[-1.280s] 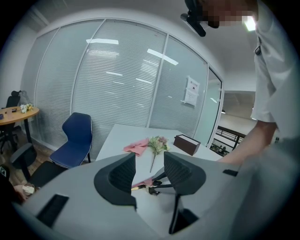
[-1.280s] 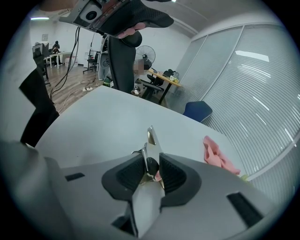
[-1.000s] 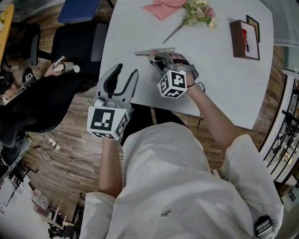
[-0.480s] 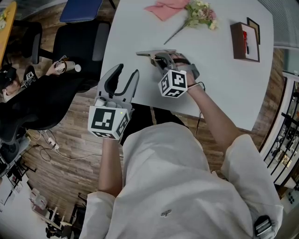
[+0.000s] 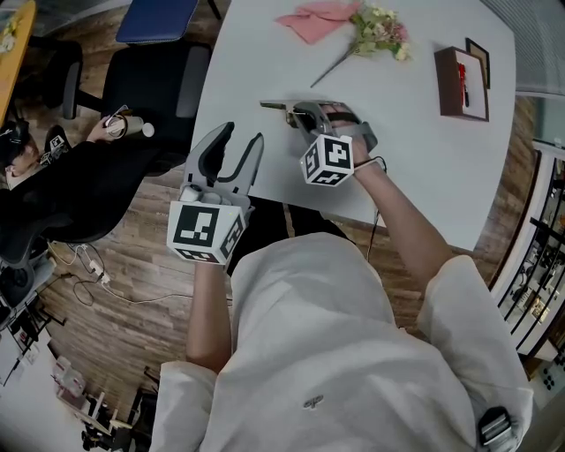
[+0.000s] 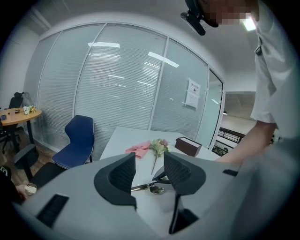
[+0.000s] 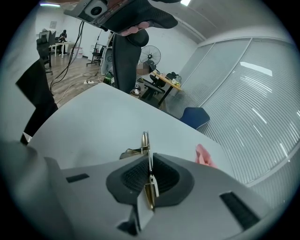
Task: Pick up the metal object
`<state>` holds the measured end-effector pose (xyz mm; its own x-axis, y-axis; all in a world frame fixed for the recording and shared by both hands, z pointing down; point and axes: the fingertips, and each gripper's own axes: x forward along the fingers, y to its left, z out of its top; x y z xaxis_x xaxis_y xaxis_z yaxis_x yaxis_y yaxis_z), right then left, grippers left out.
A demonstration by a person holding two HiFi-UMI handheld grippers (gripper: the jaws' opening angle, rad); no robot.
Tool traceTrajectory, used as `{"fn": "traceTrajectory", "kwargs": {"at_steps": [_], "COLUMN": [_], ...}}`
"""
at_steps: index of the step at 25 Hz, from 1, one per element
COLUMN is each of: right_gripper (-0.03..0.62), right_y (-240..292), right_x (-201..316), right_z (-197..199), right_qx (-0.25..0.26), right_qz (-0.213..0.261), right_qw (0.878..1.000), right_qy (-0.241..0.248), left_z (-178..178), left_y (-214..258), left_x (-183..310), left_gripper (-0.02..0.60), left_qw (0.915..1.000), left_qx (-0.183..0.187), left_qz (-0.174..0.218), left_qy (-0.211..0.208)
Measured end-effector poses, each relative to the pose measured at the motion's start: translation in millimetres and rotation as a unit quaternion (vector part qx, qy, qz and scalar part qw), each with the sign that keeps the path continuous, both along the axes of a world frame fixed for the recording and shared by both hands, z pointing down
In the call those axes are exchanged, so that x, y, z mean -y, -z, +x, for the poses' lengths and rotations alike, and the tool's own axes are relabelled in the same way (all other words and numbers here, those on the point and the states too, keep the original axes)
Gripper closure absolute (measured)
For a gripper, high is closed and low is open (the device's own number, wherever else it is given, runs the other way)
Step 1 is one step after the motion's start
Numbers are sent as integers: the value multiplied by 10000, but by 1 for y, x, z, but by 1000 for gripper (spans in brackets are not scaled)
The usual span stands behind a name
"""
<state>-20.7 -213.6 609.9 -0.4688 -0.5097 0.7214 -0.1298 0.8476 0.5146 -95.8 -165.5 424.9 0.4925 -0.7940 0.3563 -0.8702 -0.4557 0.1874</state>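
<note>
The metal object (image 7: 145, 140) sits near the left edge of the table (image 5: 424, 159), clamped edge-on in my right gripper (image 7: 149, 177), whose jaws have just been closing on it. My left gripper (image 6: 149, 169) waits with its jaws apart and empty. With so thin a bite, I judge it may pivot or slip when lifted.

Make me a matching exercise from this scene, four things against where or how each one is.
Things:
1. metal object
2. left gripper
3. pink cloth
4. brown box

States or places:
a. open, empty
b. beside the flowers
c. clamped in the right gripper
d. near the table's right edge

Pairs: 1-c, 2-a, 3-b, 4-d.

The right gripper's jaws have just been closing, with the metal object between them.
</note>
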Motion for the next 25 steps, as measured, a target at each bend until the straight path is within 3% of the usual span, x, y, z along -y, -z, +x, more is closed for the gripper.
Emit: {"fn": "traceTrajectory", "kwargs": {"at_steps": [16,25], "right_gripper": [585,585], "right_y": [10,31], "right_x": [-3,-3], "right_z": [9,17], "right_qx": [12,305], "right_qz": [94,117], "right_qw": [9999,9992], "right_qy": [-49,-210], "left_z": [5,16], "left_y": [10,18], "left_x": [-9,-14], "left_gripper": [382,382], "left_qw": [9999,9998], "left_qx": [9,-6], "left_qz": [105,222], "left_qy": [30,3]}}
